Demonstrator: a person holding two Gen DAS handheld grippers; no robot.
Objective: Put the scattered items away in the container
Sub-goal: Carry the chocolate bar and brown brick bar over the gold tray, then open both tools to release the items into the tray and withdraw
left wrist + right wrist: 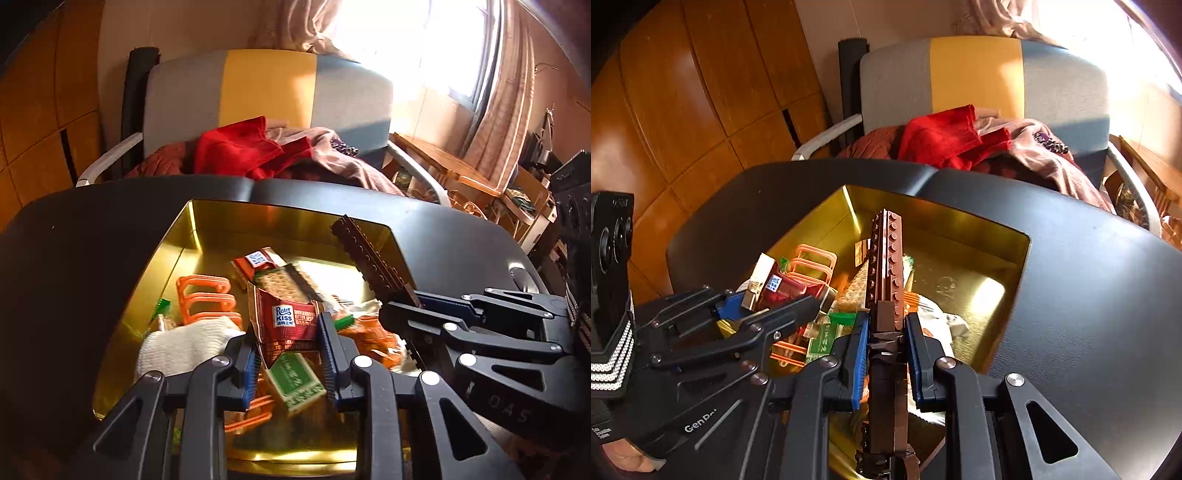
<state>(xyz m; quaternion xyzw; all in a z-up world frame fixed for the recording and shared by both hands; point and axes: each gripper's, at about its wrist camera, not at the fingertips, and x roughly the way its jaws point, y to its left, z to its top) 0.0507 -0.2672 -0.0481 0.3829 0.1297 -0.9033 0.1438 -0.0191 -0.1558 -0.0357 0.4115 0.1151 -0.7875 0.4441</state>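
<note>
The right gripper (886,332) is clamping a long brown studded building-brick bar (886,266) between its blue pads and holding it tilted over the gold tin (1008,236), the bar's far end pointing toward the tin's back wall. The left gripper (286,343) is hovering low over the tin's near half; a red Ritter Sport wrapper (288,321) is sitting between its fingers (328,350), and in the right wrist view its pads are appearing to pinch that packet, though I cannot tell for sure whether they are gripping or just framing it.

The step in hand looks like the drop-off: both items are already above the container. The next move is calling for lowering the bar until it is lying flat inside the walls before the fingers part, since at this tilt it could end up propped on the rim.

Inside the tin, nearest, a green-and-white small box (295,384) and a white knitted cloth (181,343) are lying by the left fingers; then orange plastic clips (205,299), a cracker packet (284,284), and another red chocolate packet (258,260) farther back. The far right floor is showing bare gold. The tin is resting on a black table (92,229), with a chair (266,85) piled with clothes behind.
</note>
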